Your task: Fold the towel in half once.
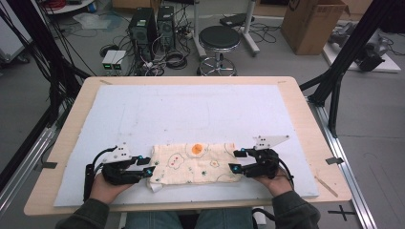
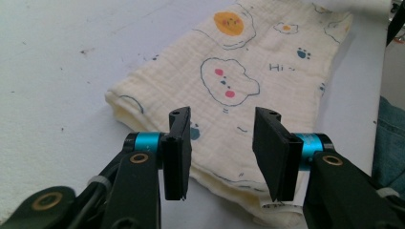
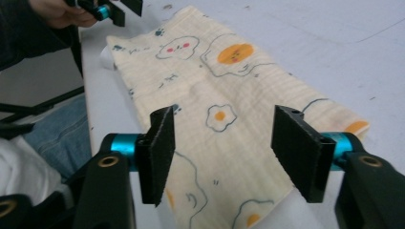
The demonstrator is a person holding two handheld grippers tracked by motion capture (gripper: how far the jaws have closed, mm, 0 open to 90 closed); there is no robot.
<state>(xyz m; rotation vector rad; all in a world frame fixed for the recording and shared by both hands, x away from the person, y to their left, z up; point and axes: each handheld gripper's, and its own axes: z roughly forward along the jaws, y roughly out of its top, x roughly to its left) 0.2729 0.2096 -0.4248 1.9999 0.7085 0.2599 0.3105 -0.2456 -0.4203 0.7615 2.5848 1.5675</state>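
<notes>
Left gripper: the black two-jaw left gripper (image 1: 148, 166), held in the person's left hand (image 1: 106, 187), sits at the left end of the cloth; its jaws stand spread with a clear gap, the pads pressing on nothing.
Left jaws and cloth: in the left gripper view the jaws hover above the cloth's near corner, fabric showing through the gap between them.
Right gripper: the black two-jaw right gripper (image 1: 236, 160), held in the person's right hand (image 1: 277, 182), sits at the right end of the cloth; its jaws are also spread apart and clamp nothing.
Right jaws and cloth: in the right gripper view the cloth's end lies under and between the open jaws.
Cloth: a pale yellow crinkled muslin cloth printed with fried eggs, bear faces and paw prints (image 1: 195, 163) lies folded into a flat long strip, stretching between the two grippers, near the table's front edge.
Surface under cloth: a white foam mat (image 1: 191, 109) covering most of a light wooden table (image 1: 306, 125).
Beyond the table: a black round stool (image 1: 219, 38), two black computer towers (image 1: 153, 25) and a brown cardboard box (image 1: 310, 24) stand on the grey floor.
</notes>
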